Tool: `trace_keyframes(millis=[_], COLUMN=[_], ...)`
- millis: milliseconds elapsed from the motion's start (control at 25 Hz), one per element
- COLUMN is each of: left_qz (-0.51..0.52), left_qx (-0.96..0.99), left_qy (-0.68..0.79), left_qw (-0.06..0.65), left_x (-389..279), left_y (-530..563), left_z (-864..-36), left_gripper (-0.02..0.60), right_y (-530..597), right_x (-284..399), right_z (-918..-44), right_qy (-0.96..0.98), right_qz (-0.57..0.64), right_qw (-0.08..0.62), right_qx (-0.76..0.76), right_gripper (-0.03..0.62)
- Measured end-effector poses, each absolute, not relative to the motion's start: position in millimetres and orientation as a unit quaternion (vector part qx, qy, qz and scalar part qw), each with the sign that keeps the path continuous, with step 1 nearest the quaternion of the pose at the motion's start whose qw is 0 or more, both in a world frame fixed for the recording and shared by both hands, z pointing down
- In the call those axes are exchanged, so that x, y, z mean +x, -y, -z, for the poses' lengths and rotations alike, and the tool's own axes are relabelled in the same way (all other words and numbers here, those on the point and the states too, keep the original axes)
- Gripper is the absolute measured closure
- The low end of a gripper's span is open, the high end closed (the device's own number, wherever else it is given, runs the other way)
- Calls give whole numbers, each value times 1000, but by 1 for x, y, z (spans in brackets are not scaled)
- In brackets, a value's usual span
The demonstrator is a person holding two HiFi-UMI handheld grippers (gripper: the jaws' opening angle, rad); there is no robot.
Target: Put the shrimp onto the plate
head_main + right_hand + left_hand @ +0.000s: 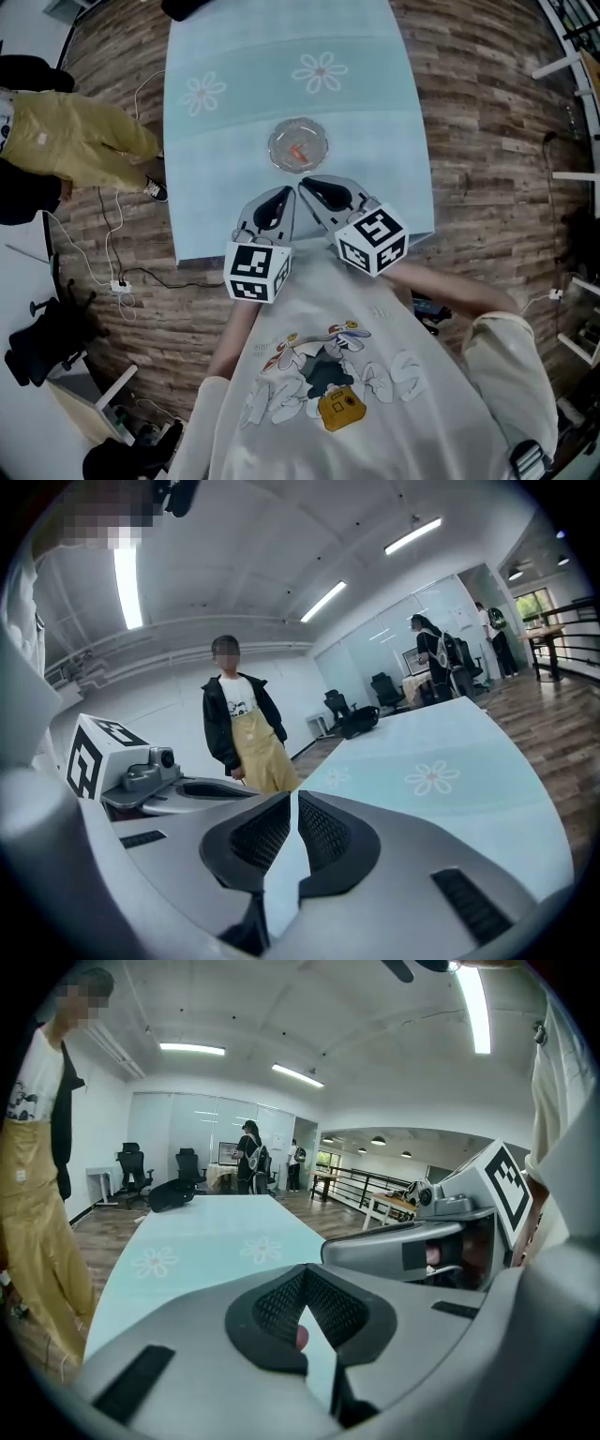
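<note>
A small orange shrimp (298, 152) lies in a clear glass plate (281, 142) at the middle of the pale blue table (375, 112). Both grippers hover side by side over the table's near edge, short of the plate, tips angled toward each other. My left gripper (284, 193) (305, 1274) has its jaws together at the tips; a small pinkish spot shows in the slit below, and I cannot tell what it is. On my right gripper (306, 184) (293, 797) the jaws are shut with nothing between them. The plate is hidden in both gripper views.
A person in yellow overalls (80, 141) (246, 731) stands left of the table. A black bag (187, 7) (172, 1194) lies at the far end. Two flower prints (320, 71) mark the cloth. Cables (117, 272) run over the wooden floor.
</note>
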State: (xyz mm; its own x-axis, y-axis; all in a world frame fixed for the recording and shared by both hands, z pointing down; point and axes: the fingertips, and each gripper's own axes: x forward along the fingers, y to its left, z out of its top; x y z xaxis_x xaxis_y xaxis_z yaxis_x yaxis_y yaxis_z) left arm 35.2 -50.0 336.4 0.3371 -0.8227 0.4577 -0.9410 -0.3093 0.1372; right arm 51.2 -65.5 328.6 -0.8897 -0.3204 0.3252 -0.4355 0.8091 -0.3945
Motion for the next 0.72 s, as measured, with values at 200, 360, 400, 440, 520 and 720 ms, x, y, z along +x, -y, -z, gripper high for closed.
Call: trace_keyframes(millis=[200, 360, 400, 440, 520, 720], left_qz=[-150, -150, -149, -147, -144, -137], left_qx=[789, 793, 793, 793, 792, 789], left_qy=[561, 556, 556, 556, 558, 560], left_qw=[199, 199, 200, 201, 203, 212], left_x=[38, 44, 46, 48, 49, 52], left_y=[55, 53, 53, 52, 51, 48], left_z=[-338, -339, -339, -339, -339, -339], left_gripper=[574, 574, 574, 574, 574, 574], right_y=[76, 75, 74, 73, 71, 60], right_x=[66, 71, 73, 75, 77, 74], right_z=[-333, -337, -337, -336, -335, -330], right_qy=[933, 930, 930, 931, 931, 940], right_qz=[-261, -268, -266, -265, -263, -240], right_qw=[112, 116, 116, 116, 115, 128], right_qx=[221, 225, 225, 225, 225, 204], right_gripper=[551, 551, 551, 551, 551, 562])
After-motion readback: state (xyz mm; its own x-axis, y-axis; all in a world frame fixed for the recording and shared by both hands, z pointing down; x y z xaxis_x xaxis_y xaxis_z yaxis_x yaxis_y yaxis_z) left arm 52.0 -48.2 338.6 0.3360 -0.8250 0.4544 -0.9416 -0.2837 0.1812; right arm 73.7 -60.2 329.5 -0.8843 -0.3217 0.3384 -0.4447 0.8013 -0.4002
